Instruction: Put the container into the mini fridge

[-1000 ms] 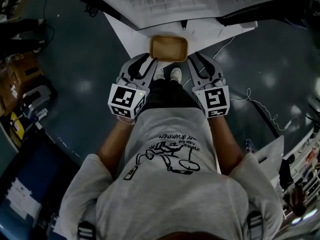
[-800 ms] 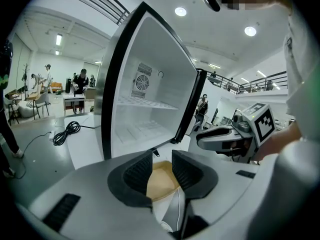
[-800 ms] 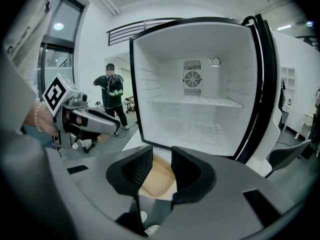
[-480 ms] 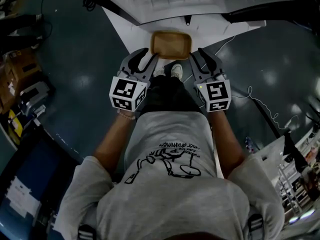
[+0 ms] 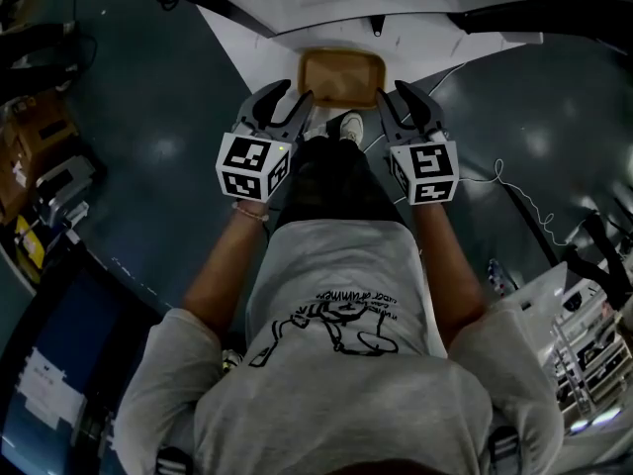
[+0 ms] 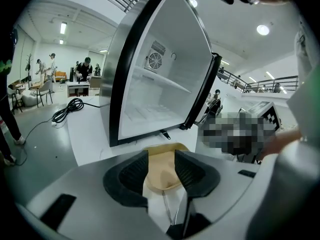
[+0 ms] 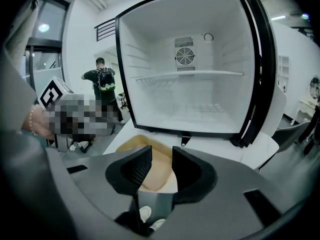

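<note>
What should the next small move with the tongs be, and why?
The left tongs, jaws opening, and the right tongs, jaws apart, sit either side of the tan container, which lies unheld on the white board before the open mini fridge. So probably slide both forward over its edges.

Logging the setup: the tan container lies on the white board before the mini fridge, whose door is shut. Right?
No: the door of the mini fridge stands open, as the right gripper view shows; the tan container does lie on the white board before it.
</note>
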`<state>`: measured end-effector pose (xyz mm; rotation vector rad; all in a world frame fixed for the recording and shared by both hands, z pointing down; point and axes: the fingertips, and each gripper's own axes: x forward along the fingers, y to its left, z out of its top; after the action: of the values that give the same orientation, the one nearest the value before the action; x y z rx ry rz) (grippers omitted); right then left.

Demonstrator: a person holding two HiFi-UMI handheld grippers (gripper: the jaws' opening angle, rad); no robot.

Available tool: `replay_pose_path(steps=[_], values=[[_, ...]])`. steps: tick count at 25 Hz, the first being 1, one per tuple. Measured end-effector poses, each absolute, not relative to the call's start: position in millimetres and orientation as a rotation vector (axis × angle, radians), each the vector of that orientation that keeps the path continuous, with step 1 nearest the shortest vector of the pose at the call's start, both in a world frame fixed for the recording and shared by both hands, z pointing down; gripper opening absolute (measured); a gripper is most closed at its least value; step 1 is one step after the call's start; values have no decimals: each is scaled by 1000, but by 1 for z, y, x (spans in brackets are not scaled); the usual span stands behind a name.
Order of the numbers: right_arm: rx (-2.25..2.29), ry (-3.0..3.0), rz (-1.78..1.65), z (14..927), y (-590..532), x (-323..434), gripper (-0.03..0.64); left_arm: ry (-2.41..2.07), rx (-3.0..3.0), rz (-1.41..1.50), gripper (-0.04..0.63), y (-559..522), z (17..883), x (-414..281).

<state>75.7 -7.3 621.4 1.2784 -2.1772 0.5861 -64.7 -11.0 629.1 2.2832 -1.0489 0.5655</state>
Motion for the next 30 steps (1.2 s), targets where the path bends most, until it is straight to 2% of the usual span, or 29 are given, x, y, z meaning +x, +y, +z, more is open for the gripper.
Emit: replay_pose_path(steps=[30], values=[[1327,-2101,751,694,-4,80,121,-1028,2163,569,170,-14,696,-63]])
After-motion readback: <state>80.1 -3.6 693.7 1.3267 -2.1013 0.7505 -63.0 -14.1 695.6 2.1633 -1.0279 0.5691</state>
